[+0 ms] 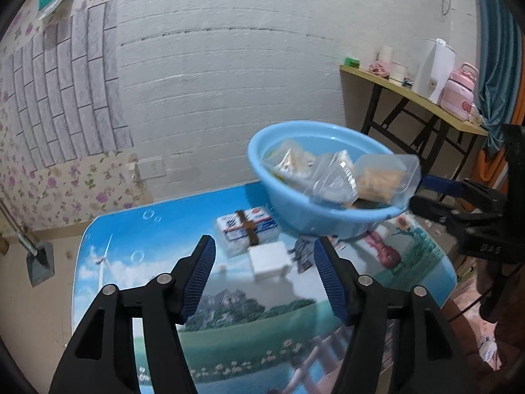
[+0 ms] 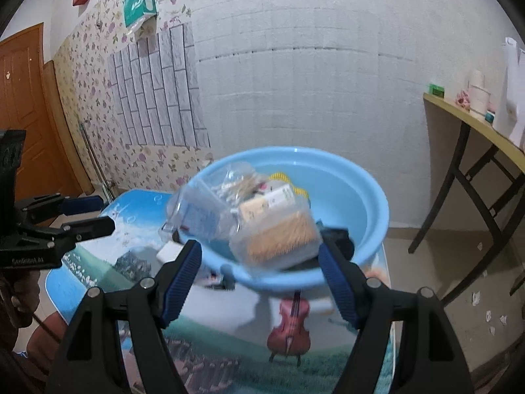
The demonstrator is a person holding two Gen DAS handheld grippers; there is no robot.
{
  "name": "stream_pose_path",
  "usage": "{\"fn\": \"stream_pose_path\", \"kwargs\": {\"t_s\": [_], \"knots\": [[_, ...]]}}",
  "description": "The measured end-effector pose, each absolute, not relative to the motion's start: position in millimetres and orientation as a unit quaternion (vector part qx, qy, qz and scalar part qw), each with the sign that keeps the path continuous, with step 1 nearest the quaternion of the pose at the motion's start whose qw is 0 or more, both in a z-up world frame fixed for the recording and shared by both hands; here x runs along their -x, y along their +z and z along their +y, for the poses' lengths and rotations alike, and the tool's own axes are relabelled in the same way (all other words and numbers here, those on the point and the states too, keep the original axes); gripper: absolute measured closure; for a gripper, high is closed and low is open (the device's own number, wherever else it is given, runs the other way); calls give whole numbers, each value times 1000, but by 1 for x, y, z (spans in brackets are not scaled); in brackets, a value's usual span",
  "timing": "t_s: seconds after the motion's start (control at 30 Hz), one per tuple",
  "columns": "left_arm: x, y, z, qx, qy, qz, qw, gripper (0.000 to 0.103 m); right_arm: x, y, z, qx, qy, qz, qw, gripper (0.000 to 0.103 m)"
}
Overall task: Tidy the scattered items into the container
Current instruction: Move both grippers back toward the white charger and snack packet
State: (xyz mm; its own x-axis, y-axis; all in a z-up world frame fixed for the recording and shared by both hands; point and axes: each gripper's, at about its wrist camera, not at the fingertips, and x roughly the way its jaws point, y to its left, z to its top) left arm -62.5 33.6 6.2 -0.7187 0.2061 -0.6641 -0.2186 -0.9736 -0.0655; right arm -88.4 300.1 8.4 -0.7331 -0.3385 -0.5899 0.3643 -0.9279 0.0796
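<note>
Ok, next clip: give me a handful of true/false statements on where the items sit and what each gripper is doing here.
1. The blue basin already holds several clear packets. True.
2. The left gripper is shut on the white block. False: its jaws are spread, and the block lies on the table beyond them.
3. A banded blue-and-white pack still lies on the table outside the basin. True.
4. The right gripper is clamped on the basin's rim. False: it is open, with the clear box of toothpicks at the basin's near rim between its spread jaws.
5. The basin stands on the floor. False: it sits on the picture-printed table.
</note>
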Motion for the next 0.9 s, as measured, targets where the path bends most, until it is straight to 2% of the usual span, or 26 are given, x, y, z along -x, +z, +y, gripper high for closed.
{"fn": "stream_pose_path", "kwargs": {"t_s": [0.1,0.27,0.43,0.53,0.73,0.9], "knots": [[58,-3,29,365,925,10,106,39,82,6,302,-312,-932,16,182,29],[53,-20,24,371,923,3,100,28,77,-2,298,-322,-930,8,176,29],[56,-43,25,391,914,-12,103,26,75,-13,287,-330,-926,1,180,30],[60,-51,31,401,910,-13,107,26,74,-20,280,-334,-924,4,185,39],[69,-58,41,404,907,-4,120,26,77,-41,259,-359,-911,16,203,41],[84,-66,46,415,902,-6,121,26,88,-54,251,-377,-903,13,205,50]]}}
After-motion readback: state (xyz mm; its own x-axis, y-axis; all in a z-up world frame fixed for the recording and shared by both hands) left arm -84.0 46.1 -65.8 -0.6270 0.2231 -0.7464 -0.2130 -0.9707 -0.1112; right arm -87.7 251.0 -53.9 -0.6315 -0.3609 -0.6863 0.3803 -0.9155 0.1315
